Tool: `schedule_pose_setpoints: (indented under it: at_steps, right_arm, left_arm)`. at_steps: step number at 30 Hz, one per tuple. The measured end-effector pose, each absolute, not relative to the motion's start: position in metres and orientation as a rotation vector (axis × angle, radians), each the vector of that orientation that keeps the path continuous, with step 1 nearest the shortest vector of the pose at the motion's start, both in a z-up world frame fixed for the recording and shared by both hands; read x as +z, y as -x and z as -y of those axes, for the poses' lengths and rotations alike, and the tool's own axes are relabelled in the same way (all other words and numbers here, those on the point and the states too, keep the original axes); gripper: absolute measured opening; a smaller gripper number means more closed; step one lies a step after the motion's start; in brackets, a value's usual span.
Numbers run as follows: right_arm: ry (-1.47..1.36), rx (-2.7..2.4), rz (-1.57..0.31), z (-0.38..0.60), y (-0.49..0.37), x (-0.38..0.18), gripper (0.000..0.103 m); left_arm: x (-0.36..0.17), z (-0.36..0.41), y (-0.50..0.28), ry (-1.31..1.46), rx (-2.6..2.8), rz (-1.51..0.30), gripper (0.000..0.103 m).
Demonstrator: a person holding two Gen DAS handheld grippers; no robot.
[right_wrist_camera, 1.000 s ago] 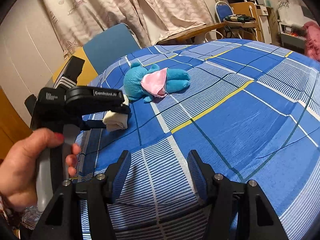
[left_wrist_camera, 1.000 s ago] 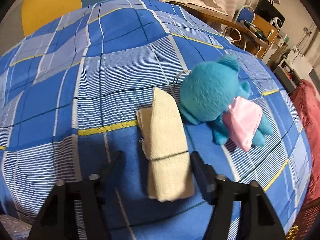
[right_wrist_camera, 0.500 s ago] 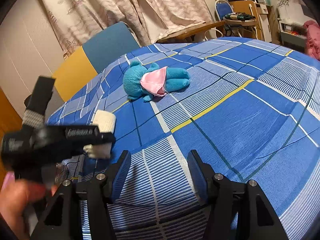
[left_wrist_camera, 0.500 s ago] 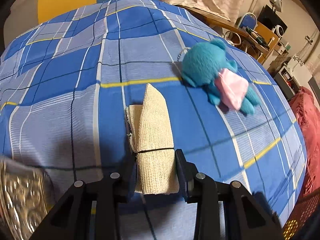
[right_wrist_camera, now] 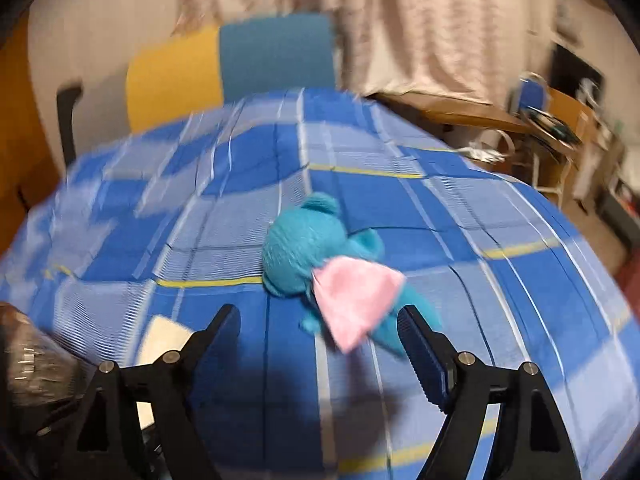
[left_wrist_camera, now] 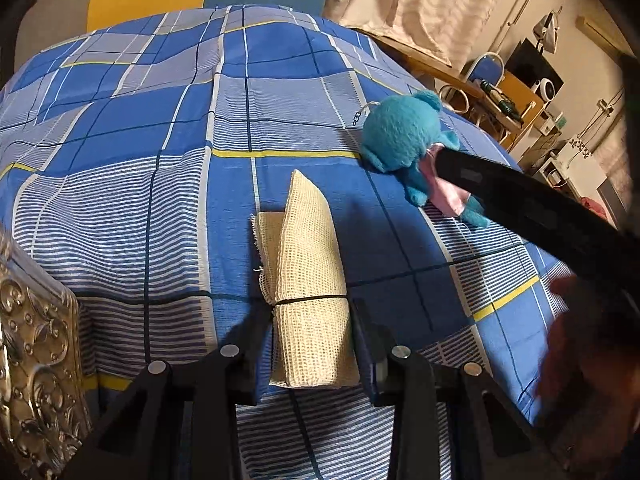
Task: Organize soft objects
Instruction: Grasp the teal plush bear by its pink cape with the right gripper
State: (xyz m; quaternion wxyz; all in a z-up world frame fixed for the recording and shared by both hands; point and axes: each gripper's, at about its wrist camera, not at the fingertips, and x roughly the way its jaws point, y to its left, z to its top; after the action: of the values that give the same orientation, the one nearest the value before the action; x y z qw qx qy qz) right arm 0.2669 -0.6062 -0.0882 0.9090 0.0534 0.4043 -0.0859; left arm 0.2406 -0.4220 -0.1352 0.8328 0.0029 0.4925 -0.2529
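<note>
Keep your left gripper clenched on the cloth roll (low, near its band) while your right gripper, jaws just opened wide and empty, straddles the plush on the bedspread squarely before closing.

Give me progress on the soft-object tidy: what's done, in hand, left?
Done: nothing visibly put away. In hand: left gripper is shut on the beige mesh cloth roll. Right gripper has just opened its jaws wide near the teal plush toy, which lies ungrasped on the blue plaid cover. Left: placing both.
</note>
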Motion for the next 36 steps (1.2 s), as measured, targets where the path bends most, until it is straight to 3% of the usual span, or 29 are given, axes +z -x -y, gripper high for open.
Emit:
schedule_pose_setpoints:
  at_steps: [7,10,16,18,24,26,27,28,30,34,36]
  right_arm:
    - [0.032,-0.200,-0.920,0.607,-0.317,-0.112,0.080]
    - [0.038,-0.181,-0.914,0.607,-0.317,-0.117,0.070]
    - [-0.033,-0.190,-0.875,0.610,-0.303,-0.105,0.035]
    - [-0.093,-0.211,-0.841,0.615,-0.291,-0.093,0.002]
    - [-0.175,-0.187,-0.828,0.613,-0.255,-0.078,0.006]
    - [-0.144,-0.165,-0.828,0.610,-0.253,-0.076,0.021]
    - [-0.116,-0.170,-0.831,0.608,-0.254,-0.075,0.038]
    - [-0.099,-0.173,-0.846,0.606,-0.257,-0.077,0.061]
    - [-0.056,-0.185,-0.885,0.604,-0.266,-0.083,0.081]
    - [0.035,-0.186,-0.985,0.600,-0.287,-0.106,0.081]
    - [0.048,-0.186,-1.010,0.599,-0.291,-0.117,0.072]
  left_arm:
    - [-0.138,0.419,-0.236,-0.002,-0.581,-0.980,0.035]
    - [-0.138,0.419,-0.233,-0.007,-0.584,-0.964,0.035]
    - [-0.138,0.418,-0.233,-0.002,-0.585,-0.957,0.035]
    - [-0.139,0.418,-0.232,-0.005,-0.585,-0.953,0.036]
    - [-0.138,0.420,-0.231,-0.019,-0.576,-0.952,0.037]
    - [-0.138,0.418,-0.230,-0.012,-0.582,-0.952,0.036]
    - [-0.138,0.417,-0.229,-0.013,-0.584,-0.951,0.036]
    - [-0.138,0.417,-0.228,-0.018,-0.587,-0.949,0.036]
    - [-0.138,0.417,-0.228,-0.024,-0.587,-0.947,0.036]
    - [-0.139,0.417,-0.227,-0.025,-0.587,-0.942,0.037]
    - [-0.139,0.418,-0.227,-0.025,-0.587,-0.940,0.037]
